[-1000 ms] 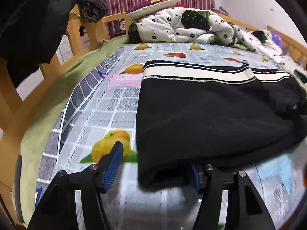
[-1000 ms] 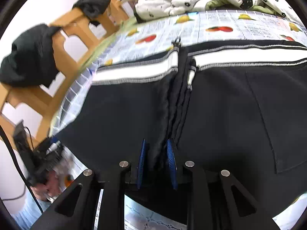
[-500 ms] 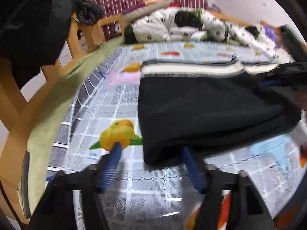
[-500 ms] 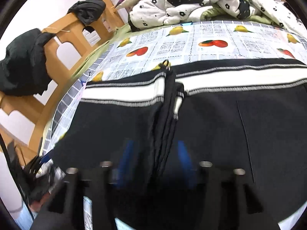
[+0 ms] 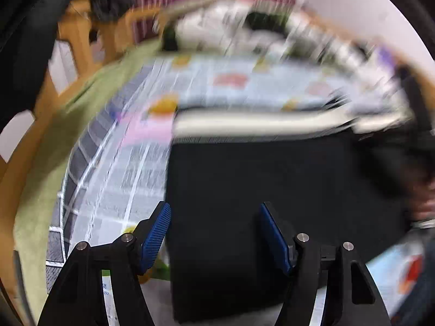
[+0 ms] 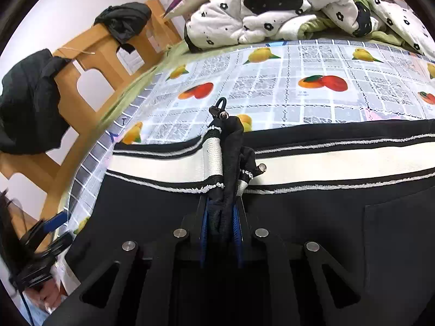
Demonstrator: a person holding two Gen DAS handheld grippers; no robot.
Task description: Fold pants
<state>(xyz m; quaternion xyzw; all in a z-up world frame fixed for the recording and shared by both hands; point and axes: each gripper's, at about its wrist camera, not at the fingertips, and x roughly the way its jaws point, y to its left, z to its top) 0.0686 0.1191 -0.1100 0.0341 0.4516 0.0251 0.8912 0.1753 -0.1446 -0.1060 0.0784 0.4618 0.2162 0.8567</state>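
Black pants [image 6: 326, 231] with a white-striped waistband [image 6: 339, 163] lie flat on the fruit-print cloth [image 6: 272, 87]. My right gripper [image 6: 221, 212] is closing its jaws on a raised ridge of black fabric just below the waistband, and both blue pads press on it. The drawstring ends [image 6: 220, 108] poke up beyond. In the blurred left wrist view my left gripper [image 5: 214, 233] stands open over the left edge of the pants [image 5: 258, 176]. Its left pad sits at the cloth's edge and its right pad over the fabric, gripping nothing.
A crumpled black-and-white quilt [image 6: 272, 8] fills the far end of the bed. A wooden bed rail [image 6: 89, 51] with dark clothes [image 6: 27, 103] draped on it runs along the left. A person's hand [image 6: 51, 293] holds the left gripper [image 6: 46, 233].
My right gripper let go of the fabric ridge, moved toward the waistband and closed on it again. My left gripper shifted from the near hem further over the left edge of the pants.
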